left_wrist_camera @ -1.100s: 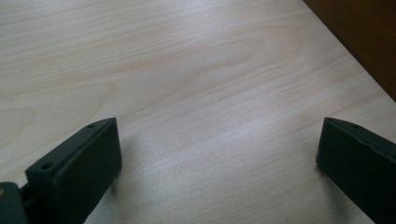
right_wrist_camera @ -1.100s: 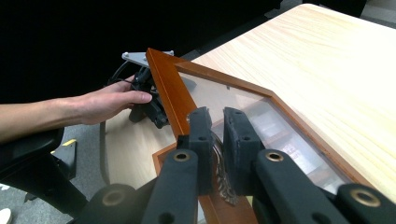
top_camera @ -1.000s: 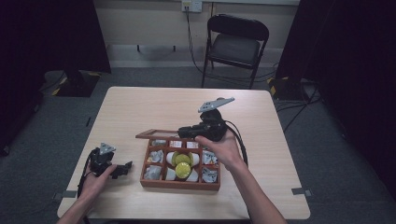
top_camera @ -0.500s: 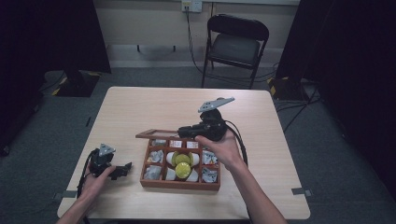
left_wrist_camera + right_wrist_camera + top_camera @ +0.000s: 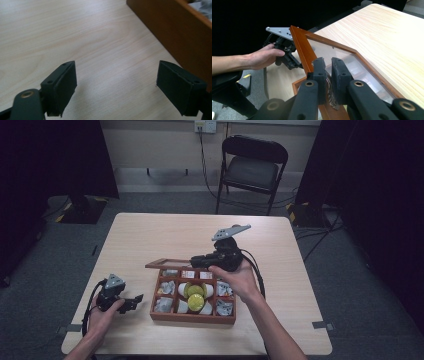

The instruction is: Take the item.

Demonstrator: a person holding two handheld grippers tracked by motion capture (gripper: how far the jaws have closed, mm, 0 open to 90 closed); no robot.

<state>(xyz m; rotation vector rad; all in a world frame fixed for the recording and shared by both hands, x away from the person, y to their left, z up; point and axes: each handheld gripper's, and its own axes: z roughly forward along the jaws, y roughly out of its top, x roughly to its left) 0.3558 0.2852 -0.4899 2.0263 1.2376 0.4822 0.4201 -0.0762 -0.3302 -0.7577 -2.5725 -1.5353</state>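
A brown wooden box (image 5: 192, 319) with several compartments sits on the table's near half. It holds yellow round pieces (image 5: 195, 295) and silvery wrapped items (image 5: 163, 305). Its glass-paned lid (image 5: 170, 264) is raised at the box's far edge. My right gripper (image 5: 197, 261) is shut on the lid's frame. In the right gripper view the jaws (image 5: 328, 66) pinch a small metal fitting on the frame (image 5: 302, 47). My left gripper (image 5: 134, 301) rests open on the table, left of the box. Between its jaws (image 5: 116, 87) is only bare wood, with the box wall (image 5: 175, 27) close by.
The light wooden table (image 5: 165, 235) has free room on its far half and at the right. A black folding chair (image 5: 252, 167) stands behind the table. Black cables trail from both grippers. The person's other hand (image 5: 262, 57) is in the right gripper view, holding the left gripper (image 5: 287, 53).
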